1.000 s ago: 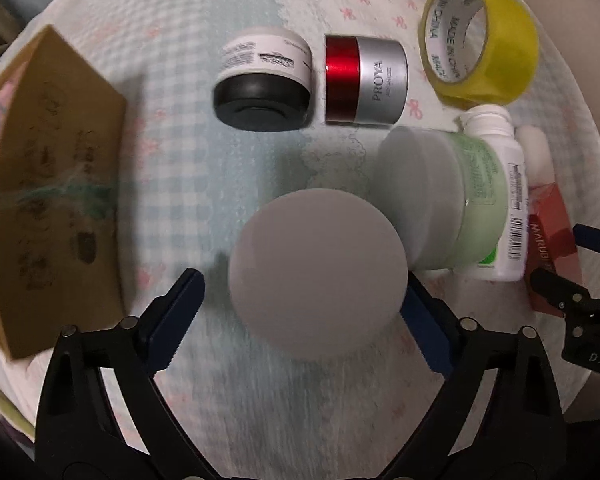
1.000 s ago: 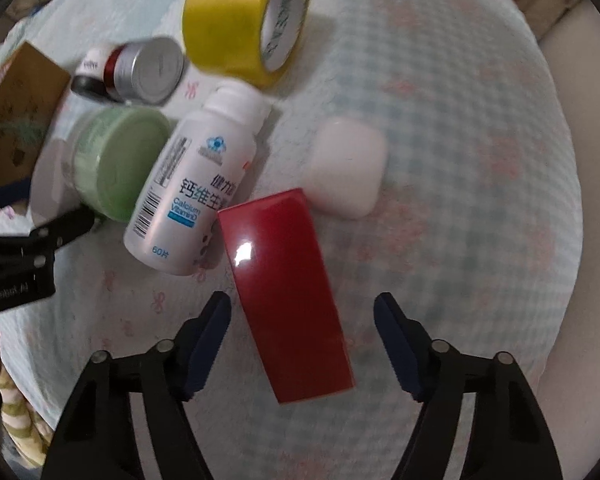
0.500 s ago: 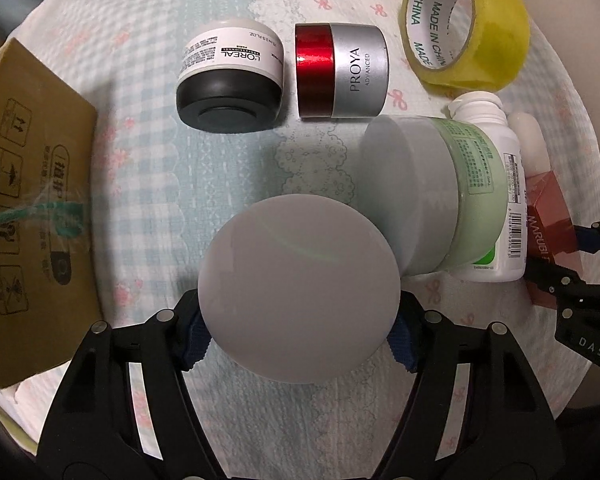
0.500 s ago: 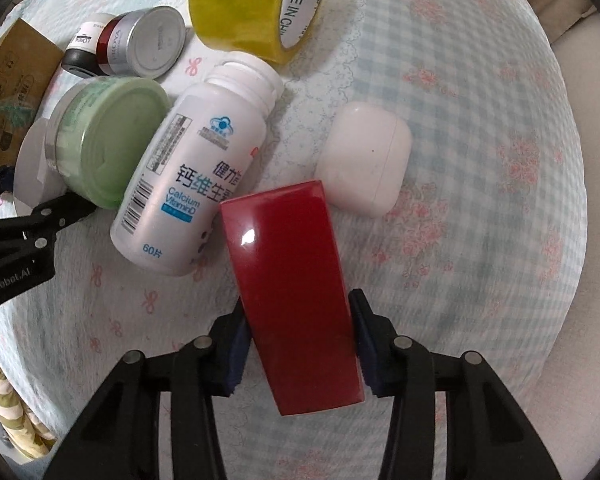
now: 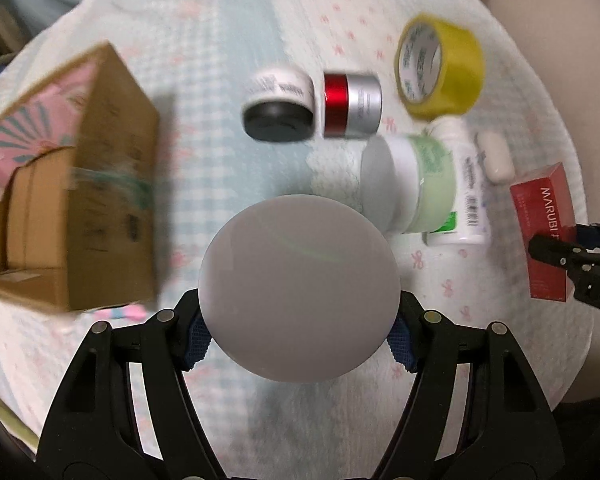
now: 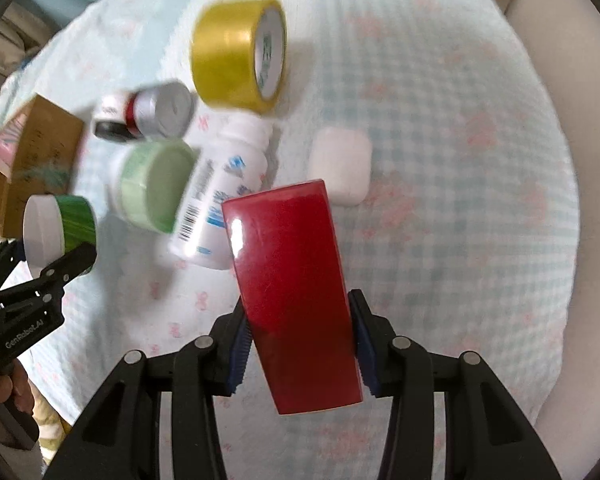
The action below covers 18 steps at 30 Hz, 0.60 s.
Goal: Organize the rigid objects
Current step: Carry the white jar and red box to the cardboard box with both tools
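Both loads have come up off the cloth since half a second ago: my left gripper (image 5: 300,338) is clamped on the green jar (image 6: 62,230), whose pale lid fills the left wrist view, and my right gripper (image 6: 298,346) is clamped on the red box (image 6: 296,296), held tilted above the checked cloth (image 6: 460,200) that covers the worktop. From the left wrist view the cardboard box (image 5: 72,200) stands open near the left edge, its flaps up, and much of the frame is smeared by motion. Toward the far edge the black-and-white jar (image 5: 278,108) lies just beside the red-and-silver jar (image 5: 352,106), with the yellow tape roll (image 5: 440,66) on its side to their right. Nearer me, the pale green jar (image 5: 416,184) lies on its side against the white bottle (image 6: 220,196), and the small white case (image 6: 342,164) sits just beyond the bottle toward the right edge. I cannot tell whether the case touches the bottle.
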{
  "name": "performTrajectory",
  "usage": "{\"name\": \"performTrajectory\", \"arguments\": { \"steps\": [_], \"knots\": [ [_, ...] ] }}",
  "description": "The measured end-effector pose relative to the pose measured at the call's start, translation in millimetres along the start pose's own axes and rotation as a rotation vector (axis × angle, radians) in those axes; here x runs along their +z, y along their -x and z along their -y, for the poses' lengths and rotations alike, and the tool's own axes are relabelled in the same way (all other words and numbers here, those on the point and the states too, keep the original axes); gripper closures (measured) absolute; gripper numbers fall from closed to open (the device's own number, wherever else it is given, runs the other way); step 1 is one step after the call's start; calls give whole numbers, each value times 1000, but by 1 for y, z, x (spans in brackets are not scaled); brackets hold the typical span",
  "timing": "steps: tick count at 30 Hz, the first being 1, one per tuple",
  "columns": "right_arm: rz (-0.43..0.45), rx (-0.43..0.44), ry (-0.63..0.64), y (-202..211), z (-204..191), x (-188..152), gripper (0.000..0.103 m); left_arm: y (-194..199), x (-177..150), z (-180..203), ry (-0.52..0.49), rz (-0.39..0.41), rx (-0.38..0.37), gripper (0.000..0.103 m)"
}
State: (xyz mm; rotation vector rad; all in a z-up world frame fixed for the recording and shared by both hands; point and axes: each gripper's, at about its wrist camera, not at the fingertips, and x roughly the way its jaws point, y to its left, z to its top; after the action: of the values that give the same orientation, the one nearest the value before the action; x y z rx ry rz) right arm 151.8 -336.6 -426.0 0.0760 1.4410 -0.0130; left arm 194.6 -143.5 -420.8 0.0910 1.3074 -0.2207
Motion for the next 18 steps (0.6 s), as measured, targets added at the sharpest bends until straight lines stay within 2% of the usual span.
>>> {"name": "performTrajectory", "arguments": {
  "steps": [4, 10, 18],
  "knots": [
    [74, 19, -30, 52, -6, -8, 62, 46, 4, -7, 4, 70, 7, 35],
    [202, 59, -19, 137, -36, -11, 61, 141, 13, -21, 10, 184, -10, 35],
    [345, 117, 1, 225, -107, -2, 61, 250, 38, -82, -1, 325, -33, 35]
  ]
}}
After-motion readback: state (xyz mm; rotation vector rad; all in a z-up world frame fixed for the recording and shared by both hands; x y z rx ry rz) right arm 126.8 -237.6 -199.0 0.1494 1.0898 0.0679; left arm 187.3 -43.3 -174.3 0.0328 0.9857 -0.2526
